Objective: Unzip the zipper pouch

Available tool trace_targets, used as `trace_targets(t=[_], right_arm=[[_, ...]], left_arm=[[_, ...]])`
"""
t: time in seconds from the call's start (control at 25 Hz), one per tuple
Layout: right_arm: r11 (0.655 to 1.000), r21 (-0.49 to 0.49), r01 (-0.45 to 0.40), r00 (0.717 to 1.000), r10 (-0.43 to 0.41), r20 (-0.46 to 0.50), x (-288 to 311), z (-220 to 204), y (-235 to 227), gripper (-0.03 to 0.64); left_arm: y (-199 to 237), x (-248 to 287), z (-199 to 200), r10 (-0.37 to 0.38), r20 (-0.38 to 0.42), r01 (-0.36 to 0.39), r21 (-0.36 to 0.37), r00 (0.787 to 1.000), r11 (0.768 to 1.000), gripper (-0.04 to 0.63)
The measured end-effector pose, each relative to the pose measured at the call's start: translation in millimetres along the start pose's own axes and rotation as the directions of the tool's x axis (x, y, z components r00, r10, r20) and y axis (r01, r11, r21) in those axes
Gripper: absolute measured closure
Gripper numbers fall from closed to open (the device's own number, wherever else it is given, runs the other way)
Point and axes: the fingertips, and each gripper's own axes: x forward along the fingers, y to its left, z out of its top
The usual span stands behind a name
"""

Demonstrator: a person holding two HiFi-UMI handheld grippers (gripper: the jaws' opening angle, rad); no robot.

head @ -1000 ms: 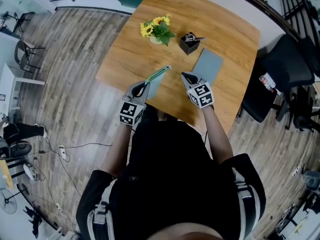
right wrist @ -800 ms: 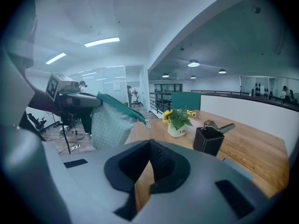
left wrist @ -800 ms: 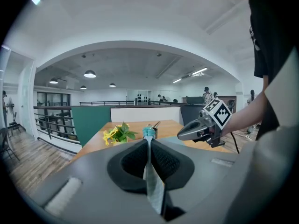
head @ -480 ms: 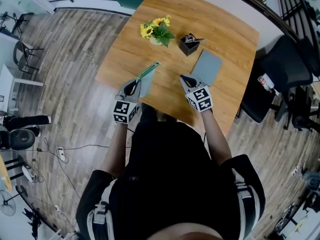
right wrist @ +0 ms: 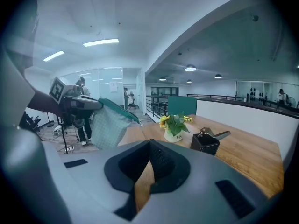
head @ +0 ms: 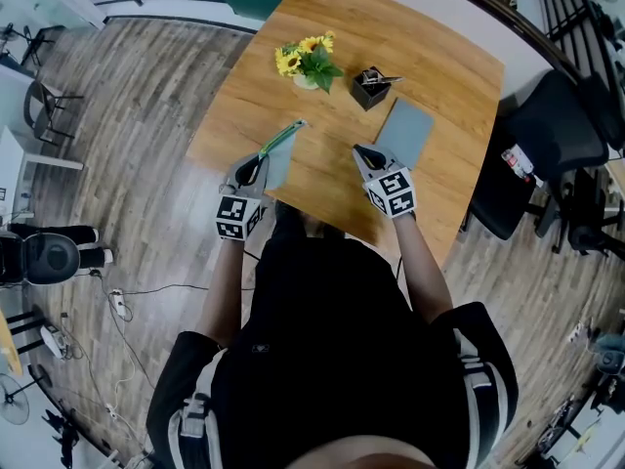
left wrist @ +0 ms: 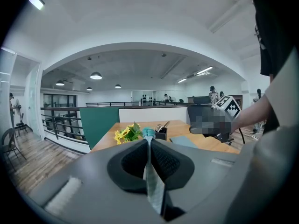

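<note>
The zipper pouch point(head: 281, 152), grey-green checked fabric with a green zipper edge, is held off the wooden table point(head: 439, 66) near its front left edge. My left gripper point(head: 261, 161) is shut on one end of it; thin fabric point(left wrist: 150, 174) shows pinched between its jaws. From the right gripper view the pouch point(right wrist: 110, 125) hangs below the left gripper point(right wrist: 93, 104), zipper edge on top. My right gripper point(head: 358, 149) hovers over the table to the pouch's right, apart from it. Its jaws point(right wrist: 149, 143) meet with nothing between them.
A vase of sunflowers point(head: 306, 60), a black pen holder point(head: 370, 84) and a flat grey pad point(head: 405, 131) sit farther back on the table. A black office chair point(head: 562, 125) stands to the right. Wood floor lies beyond the table's left edge.
My left gripper has carried the pouch leftward, away from the right gripper and toward the table's left edge. The right gripper has stayed where it was.
</note>
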Motion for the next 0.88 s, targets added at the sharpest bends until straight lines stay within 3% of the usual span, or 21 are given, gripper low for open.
trace_targets(t=[0.88], right_arm=[[1.0,-0.001,-0.001,1.0,0.001,-0.017,9.4,0.6,-8.2,0.615]], left_arm=[[16.0,0.8,-0.7,0.029,-0.006,-0.029,-0.012,1.0,1.0,0.589]])
